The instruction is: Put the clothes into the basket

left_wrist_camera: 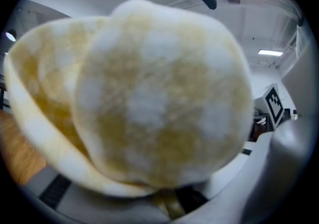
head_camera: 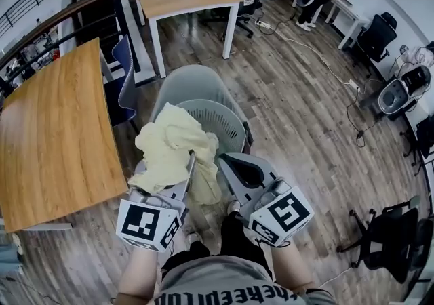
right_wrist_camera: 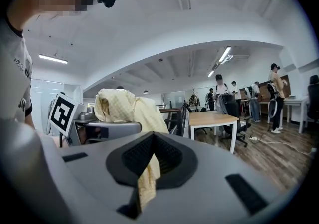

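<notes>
Head view: a pale yellow checked cloth (head_camera: pixel 169 144) is held bunched over the near left rim of a grey slatted plastic basket (head_camera: pixel 220 117). The left gripper (head_camera: pixel 192 161) and right gripper (head_camera: pixel 222 161) are each clamped on a fold of it.

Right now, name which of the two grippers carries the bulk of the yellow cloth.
The left gripper: the yellow cloth is heaped over it and fills its view, while the right gripper pinches only a thin strip in its jaws.
</notes>
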Motion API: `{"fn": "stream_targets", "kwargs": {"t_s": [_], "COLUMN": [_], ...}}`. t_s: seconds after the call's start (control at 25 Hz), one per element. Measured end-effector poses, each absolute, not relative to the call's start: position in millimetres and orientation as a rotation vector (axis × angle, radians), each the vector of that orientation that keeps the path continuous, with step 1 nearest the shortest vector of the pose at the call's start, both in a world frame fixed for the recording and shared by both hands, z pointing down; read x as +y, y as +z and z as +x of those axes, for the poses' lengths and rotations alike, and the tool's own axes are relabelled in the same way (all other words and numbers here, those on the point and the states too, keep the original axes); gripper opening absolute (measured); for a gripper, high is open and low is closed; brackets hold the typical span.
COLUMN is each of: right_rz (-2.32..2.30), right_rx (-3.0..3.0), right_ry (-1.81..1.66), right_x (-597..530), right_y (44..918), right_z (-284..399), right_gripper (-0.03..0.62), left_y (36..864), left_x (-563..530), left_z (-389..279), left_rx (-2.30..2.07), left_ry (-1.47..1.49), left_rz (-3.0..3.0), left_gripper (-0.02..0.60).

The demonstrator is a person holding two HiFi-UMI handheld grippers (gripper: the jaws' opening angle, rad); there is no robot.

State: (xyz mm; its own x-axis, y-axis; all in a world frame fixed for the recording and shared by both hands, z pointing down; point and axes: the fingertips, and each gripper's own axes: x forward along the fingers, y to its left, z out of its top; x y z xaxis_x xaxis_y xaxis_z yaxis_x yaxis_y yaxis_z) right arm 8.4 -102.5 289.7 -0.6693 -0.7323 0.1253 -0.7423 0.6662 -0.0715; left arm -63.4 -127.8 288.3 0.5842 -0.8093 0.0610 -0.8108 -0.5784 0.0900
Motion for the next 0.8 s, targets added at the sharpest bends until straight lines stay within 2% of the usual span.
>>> {"fn": "stream_targets", "kwargs": {"t_s": [0.8], "right_rz": [0.893], "right_rx": [-2.913], "right_ry": [0.191], "right_x": [-181.9], "right_y": [288.9], "right_z": [68.4], "right_gripper": [0.009], "left_y": [284.8], "left_x": [-186.0], "left_z": [-11.0], "left_rx": [-1.724], "left_ry": [0.019], "left_rz": [2.500], "left_gripper": [0.172]}}
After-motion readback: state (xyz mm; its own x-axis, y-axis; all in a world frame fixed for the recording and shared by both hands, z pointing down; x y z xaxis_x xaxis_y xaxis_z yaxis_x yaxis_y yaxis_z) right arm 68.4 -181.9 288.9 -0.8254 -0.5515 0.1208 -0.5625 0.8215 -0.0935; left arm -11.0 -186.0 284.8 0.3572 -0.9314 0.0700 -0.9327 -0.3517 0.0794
